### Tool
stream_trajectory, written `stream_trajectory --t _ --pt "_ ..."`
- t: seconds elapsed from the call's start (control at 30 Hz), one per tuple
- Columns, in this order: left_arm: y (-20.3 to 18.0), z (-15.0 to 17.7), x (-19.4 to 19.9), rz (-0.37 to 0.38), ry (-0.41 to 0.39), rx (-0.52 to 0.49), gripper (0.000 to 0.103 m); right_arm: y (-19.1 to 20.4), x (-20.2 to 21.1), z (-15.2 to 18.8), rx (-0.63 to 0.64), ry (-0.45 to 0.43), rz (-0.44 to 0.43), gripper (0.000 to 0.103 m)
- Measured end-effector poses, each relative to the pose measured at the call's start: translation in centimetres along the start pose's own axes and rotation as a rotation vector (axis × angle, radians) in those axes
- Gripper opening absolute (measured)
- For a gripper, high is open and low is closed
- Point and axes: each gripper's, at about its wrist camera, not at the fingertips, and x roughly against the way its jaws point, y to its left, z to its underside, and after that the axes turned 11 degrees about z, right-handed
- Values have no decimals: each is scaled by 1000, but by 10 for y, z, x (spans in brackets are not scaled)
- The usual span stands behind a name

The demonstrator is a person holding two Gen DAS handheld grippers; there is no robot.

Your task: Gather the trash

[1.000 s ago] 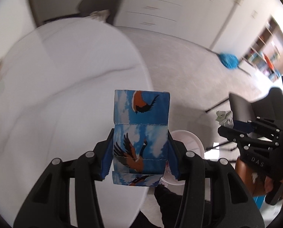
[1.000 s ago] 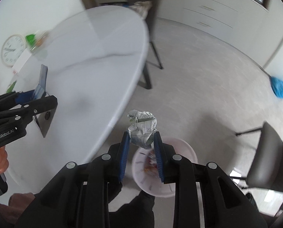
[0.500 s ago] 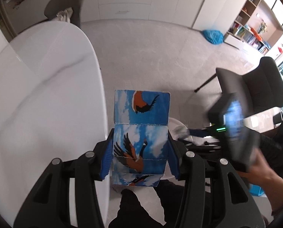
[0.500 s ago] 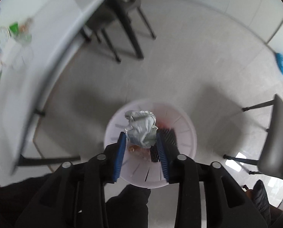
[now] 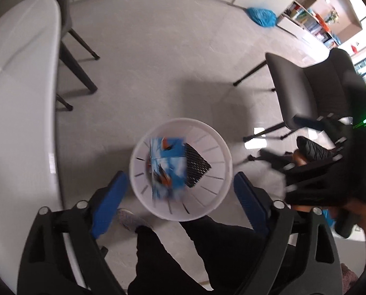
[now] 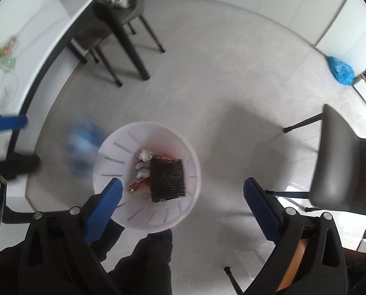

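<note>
My left gripper (image 5: 179, 202) points down over a white slotted bin (image 5: 180, 123) on the floor. Its jaws are opening, with nothing pressed between the pads. A blue bird-print carton (image 5: 168, 167), blurred, is falling free above the bin. A black mesh piece (image 5: 197, 164) lies inside. My right gripper (image 6: 183, 211) also hangs over the bin (image 6: 148, 125), jaws opening and empty. A crumpled paper wad (image 6: 144, 162) lies in the bin beside the mesh piece (image 6: 167, 180). The carton (image 6: 82, 147) shows as a blue blur by the bin's left rim.
A white table (image 5: 18, 98) runs along the left, with dark chair legs under it. A grey chair (image 5: 306, 91) stands to the right of the bin. A blue bag (image 5: 261, 16) lies on the far floor. The person's black-trousered legs (image 5: 183, 250) are just below the bin.
Both grippers came down from the table side to above the bin and opened. The left let go of the carton, the right let go of the paper wad, which now lies in the bin.
</note>
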Motion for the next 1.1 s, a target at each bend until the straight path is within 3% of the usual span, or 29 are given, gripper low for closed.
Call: stream_trajectory --t 0.07,0.23,0.4,0.5,0.6,0.73,0.93,1.0,1.1 --pt "-5 1 1 -3 11 -5 90 -14 11 -3 -17 -24 16 100" --pt "-12 0 38 -64 -89 5 95 -30 32 -11 -70 -57 17 100" --pt "-3 3 76 -75 -172 63 95 -18 41 -24 -101 -76 -23 100" --pt "15 9 103 -118 -234 126 95 -1 49 -31 -82 -89 -36 100" --pt "35 22 144 -238 -349 205 95 28 68 -47 -37 -124 -70 100" --pt "57 48 220 -406 -519 311 95 86 121 -80 68 -238 -165 100" --pt "82 103 356 -698 -735 494 95 187 256 -125 270 -539 -331 100" --pt "84 120 399 -773 -807 556 95 211 306 -134 309 -638 -385 100" --pt "87 141 443 -825 -915 652 95 231 364 -140 336 -748 -460 101"
